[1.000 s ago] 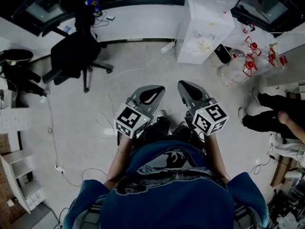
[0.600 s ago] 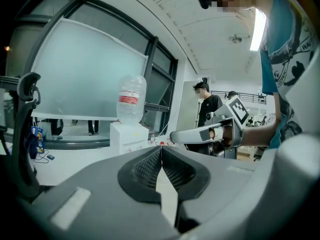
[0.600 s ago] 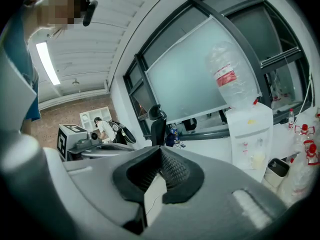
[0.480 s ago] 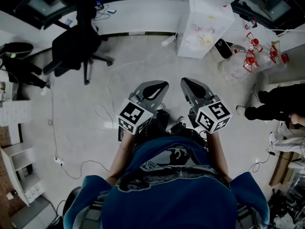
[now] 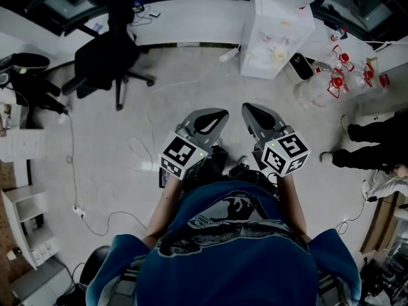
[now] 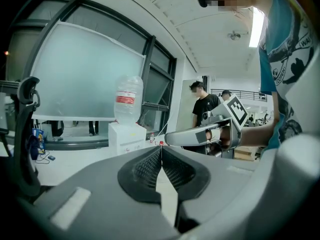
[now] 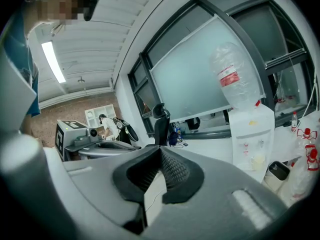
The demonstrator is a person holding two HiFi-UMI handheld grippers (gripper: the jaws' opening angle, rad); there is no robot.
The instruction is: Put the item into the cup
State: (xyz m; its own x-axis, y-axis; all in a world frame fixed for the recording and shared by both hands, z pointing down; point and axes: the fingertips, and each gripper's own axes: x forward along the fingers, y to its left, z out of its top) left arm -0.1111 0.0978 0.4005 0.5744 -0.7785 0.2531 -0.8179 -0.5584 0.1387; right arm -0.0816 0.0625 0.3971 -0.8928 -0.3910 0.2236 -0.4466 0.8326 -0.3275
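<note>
No cup and no item to put in it show in any view. In the head view my left gripper [image 5: 221, 113] and right gripper [image 5: 245, 108] are held side by side in front of my body, above the pale floor. Both point away from me. The left gripper's [image 6: 161, 148] black ribbed pads meet at the tips with nothing between them. The right gripper's [image 7: 160, 148] pads are likewise closed on nothing. Each gripper view shows the other gripper alongside: the right gripper [image 6: 200, 134] and the left gripper [image 7: 100, 146].
A black office chair [image 5: 102, 59] stands at the far left by a curved white desk [image 5: 185, 21]. A white water dispenser [image 5: 277, 34] and empty bottles [image 5: 322, 85] are far right. Cables [image 5: 70, 177] trail on the floor. A person's legs [image 5: 370, 146] are at right, a white shelf [image 5: 22, 225] at left.
Both grippers keep their place and stay shut. The head view has drifted a little, and the person's legs at the right edge have moved further right.
</note>
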